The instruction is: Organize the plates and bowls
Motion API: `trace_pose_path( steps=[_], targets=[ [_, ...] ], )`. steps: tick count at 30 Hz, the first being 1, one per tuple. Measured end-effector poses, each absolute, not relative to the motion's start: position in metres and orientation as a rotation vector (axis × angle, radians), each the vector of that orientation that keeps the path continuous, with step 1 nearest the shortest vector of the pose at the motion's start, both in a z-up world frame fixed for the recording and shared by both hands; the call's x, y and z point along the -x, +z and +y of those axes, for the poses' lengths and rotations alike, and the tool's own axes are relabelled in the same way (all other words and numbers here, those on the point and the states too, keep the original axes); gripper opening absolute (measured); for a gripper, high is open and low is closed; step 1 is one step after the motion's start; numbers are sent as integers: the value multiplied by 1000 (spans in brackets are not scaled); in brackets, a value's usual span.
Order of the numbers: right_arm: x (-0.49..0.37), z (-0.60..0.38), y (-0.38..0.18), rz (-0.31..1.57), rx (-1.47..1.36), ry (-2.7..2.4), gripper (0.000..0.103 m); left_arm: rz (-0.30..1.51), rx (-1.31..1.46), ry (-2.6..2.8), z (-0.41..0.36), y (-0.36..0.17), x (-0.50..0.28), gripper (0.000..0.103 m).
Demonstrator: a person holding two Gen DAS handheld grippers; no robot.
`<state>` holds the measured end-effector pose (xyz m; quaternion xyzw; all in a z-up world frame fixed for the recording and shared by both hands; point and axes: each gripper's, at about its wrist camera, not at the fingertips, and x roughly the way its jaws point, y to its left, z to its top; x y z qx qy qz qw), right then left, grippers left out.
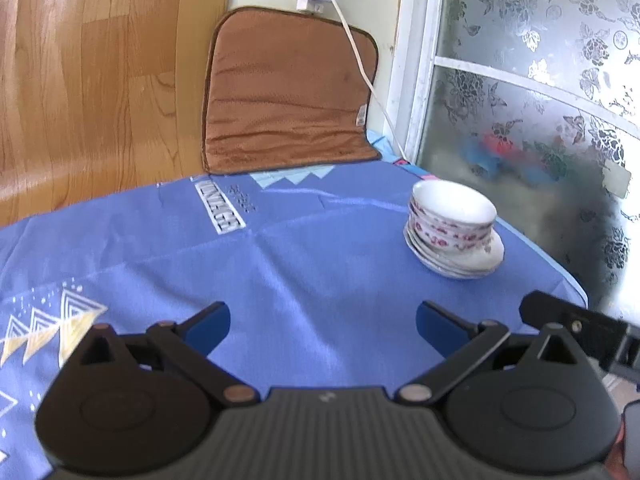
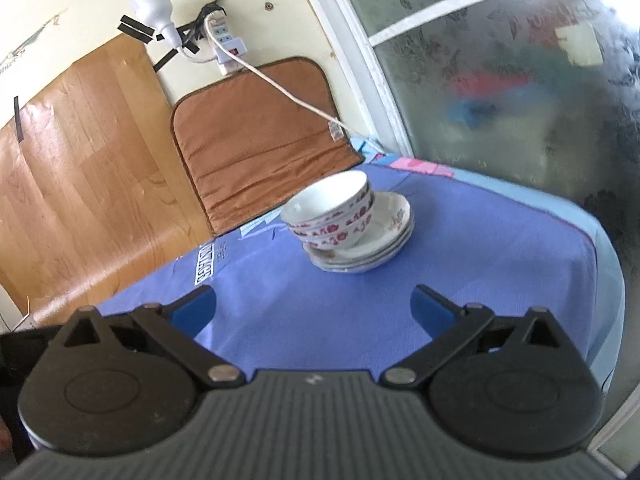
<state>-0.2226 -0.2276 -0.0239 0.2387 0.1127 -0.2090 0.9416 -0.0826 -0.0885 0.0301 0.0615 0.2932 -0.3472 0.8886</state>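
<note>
Bowls (image 2: 332,216), white with red flowers, sit nested one inside another on top of a short stack of white plates (image 2: 384,240); the whole pile rests on a blue patterned tablecloth (image 2: 480,272). In the right wrist view the pile lies at about twelve o'clock from the gripper, near but clear of it; in the left wrist view it sits at about one o'clock, toward the table's far right corner. The bowls look tilted and off-centre on the plates, leaning to one side. The right gripper (image 2: 312,312) is spread wide with nothing between its blue pads, and the left gripper (image 1: 322,330) is likewise wide and empty, both hovering over bare cloth. Behind the table, at about eleven o'clock, a brown cushion (image 1: 280,92) leans against the wall, with a white cable (image 1: 360,60) trailing down past it from a power strip (image 2: 228,46). At two o'clock stands a frosted glass door (image 1: 540,100) with a floral pattern. The stacking appears largely done. The risk from here is the lean: a bump from either gripper, or a tug on the cloth, could slide the bowls off the plates, and the pile's closeness to the table edge would leave little room to recover.
</note>
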Motion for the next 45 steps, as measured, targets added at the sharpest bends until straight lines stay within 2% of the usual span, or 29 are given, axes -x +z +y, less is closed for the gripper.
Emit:
trace_pose_path(
  steps=[12, 28, 45],
  targets=[
    [237, -217, -30, 202, -532, -426, 103, 657, -81, -701, -82, 17, 95, 103],
    [240, -216, -32, 238, -552, -398, 103, 681, -236, -708, -94, 3, 112, 103],
    [241, -220, -37, 264, -567, -387, 103, 708, -265, -710, -99, -1, 111, 103]
  ],
)
